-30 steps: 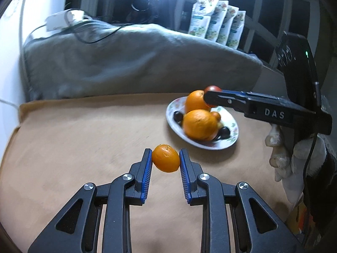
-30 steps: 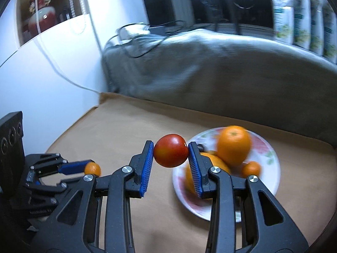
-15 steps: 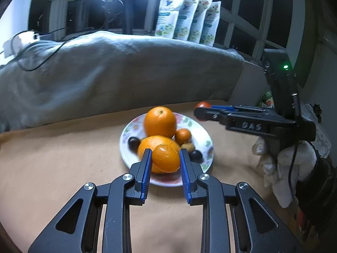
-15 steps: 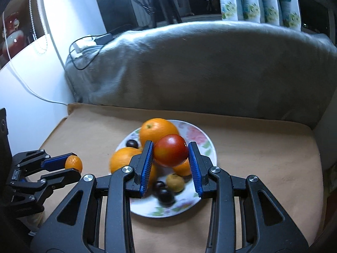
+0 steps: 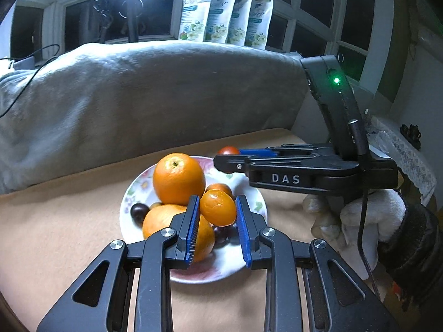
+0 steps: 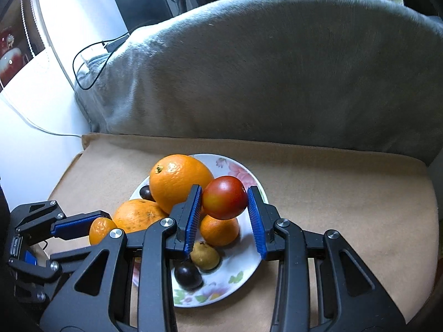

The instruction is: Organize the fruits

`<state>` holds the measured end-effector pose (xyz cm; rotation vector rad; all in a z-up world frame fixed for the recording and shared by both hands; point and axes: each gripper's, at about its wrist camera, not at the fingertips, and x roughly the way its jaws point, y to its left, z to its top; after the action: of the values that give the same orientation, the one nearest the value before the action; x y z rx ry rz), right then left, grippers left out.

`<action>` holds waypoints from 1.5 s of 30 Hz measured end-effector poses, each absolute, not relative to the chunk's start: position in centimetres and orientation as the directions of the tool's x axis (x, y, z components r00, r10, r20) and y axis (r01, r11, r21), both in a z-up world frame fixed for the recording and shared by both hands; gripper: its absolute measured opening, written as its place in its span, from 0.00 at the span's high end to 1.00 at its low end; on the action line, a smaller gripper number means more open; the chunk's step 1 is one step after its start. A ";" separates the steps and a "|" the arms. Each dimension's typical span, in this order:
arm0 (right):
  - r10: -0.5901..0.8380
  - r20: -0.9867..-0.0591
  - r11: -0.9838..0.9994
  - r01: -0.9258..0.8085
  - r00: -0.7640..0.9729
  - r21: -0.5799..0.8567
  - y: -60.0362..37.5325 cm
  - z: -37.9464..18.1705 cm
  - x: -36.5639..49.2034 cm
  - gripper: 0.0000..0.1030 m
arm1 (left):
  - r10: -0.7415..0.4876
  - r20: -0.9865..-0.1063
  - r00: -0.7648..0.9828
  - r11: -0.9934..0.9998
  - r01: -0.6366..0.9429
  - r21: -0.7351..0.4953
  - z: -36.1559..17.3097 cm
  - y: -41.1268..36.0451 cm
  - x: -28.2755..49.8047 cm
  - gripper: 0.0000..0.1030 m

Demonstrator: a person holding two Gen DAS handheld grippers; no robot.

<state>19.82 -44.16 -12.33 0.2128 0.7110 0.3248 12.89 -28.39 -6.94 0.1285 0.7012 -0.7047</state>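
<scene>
A white flowered plate on the tan cloth holds two big oranges, a small orange fruit, dark plums and a yellowish fruit. My left gripper is shut on a small orange kumquat, held just above the plate's fruit. My right gripper is shut on a red tomato, held over the plate's right half beside the top orange. The right gripper also shows in the left wrist view, reaching in from the right.
A grey blanket-covered cushion rises behind the tan cloth. Pouches stand on the window ledge. A cable lies on the blanket at left. A white wall bounds the left side.
Both grippers have moved in over the plate with their fruits still gripped. The left came forward and right; the right gripper came lower and closer to the fruit pile.
</scene>
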 end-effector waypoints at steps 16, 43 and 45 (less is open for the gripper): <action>0.377 -0.576 0.921 -0.227 0.726 0.317 -44.9 -11.6 19.6 0.43 | -0.551 -0.633 0.544 0.748 0.658 -0.085 -7.1 -29.4 12.7 0.64; 0.203 -0.484 0.968 -0.101 0.851 0.229 -44.5 -7.1 10.4 0.09 | -0.502 -0.609 0.614 0.818 0.565 -0.106 -5.1 -25.0 9.4 0.28; 0.182 -0.471 0.973 -0.088 0.863 0.215 -44.3 -6.7 9.4 0.04 | -0.497 -0.605 0.622 0.824 0.557 -0.105 -4.9 -24.5 9.0 0.27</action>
<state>9.38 -44.30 -6.70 0.1888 0.5112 0.1428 9.01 -24.53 -4.94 0.0954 0.6650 -0.6066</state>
